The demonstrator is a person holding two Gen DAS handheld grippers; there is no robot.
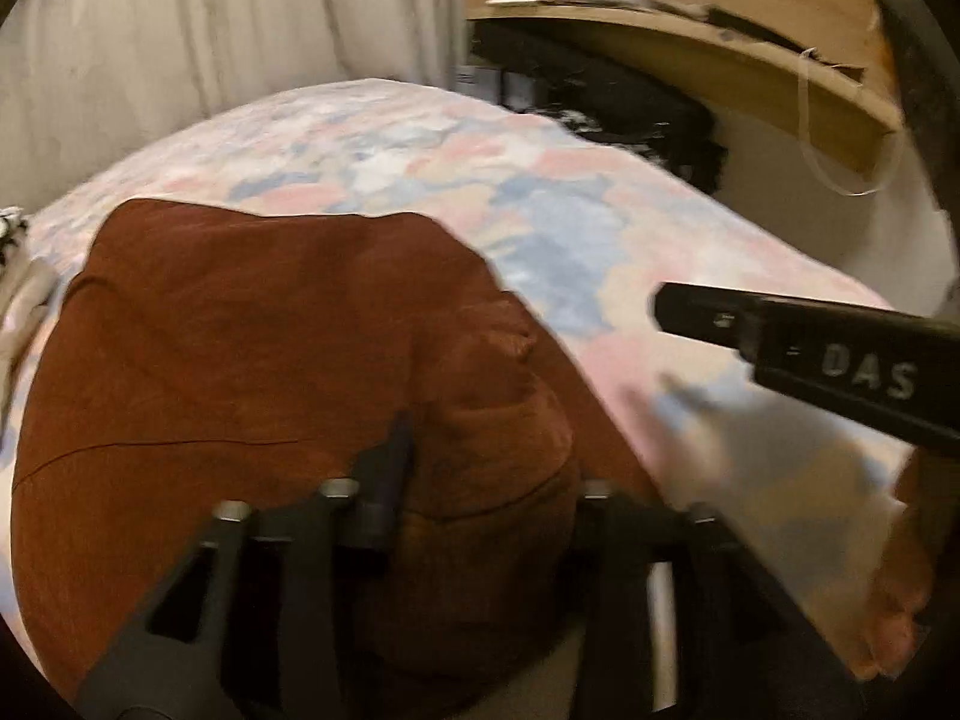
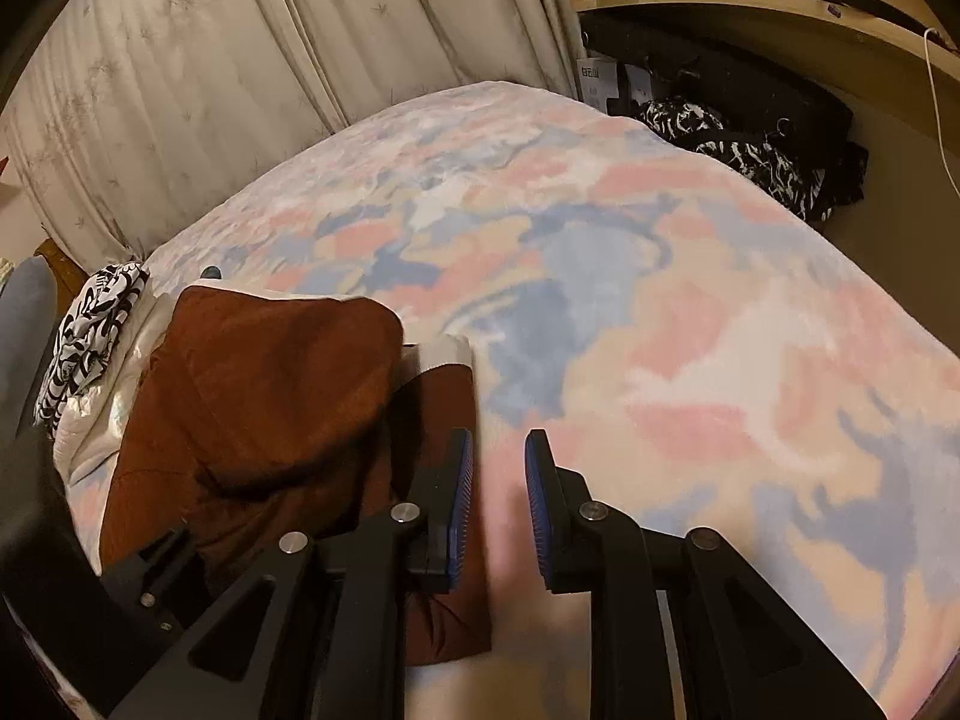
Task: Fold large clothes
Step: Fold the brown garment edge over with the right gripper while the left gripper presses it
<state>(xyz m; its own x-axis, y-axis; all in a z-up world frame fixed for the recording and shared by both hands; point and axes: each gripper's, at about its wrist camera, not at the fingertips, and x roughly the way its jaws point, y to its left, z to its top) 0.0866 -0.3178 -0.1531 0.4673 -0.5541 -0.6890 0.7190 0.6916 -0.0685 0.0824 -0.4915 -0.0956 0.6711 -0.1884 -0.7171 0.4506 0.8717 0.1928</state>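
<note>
1. While the brown garment lies already folded on the bed, both my claws stand open, holding nothing.
2. My left claw hovers over its near edge.
3. My right claw is beside it, over bare blanket.
4. Next, I think, I need a new grip for one more fold.

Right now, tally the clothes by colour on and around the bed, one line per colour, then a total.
Rust-brown garment, folded on the bed: 1
Black-and-white patterned garment, at the bed's left edge: 1
Black-and-white patterned garment, on the dark pile beyond the bed's far corner: 1
Total: 3
</note>
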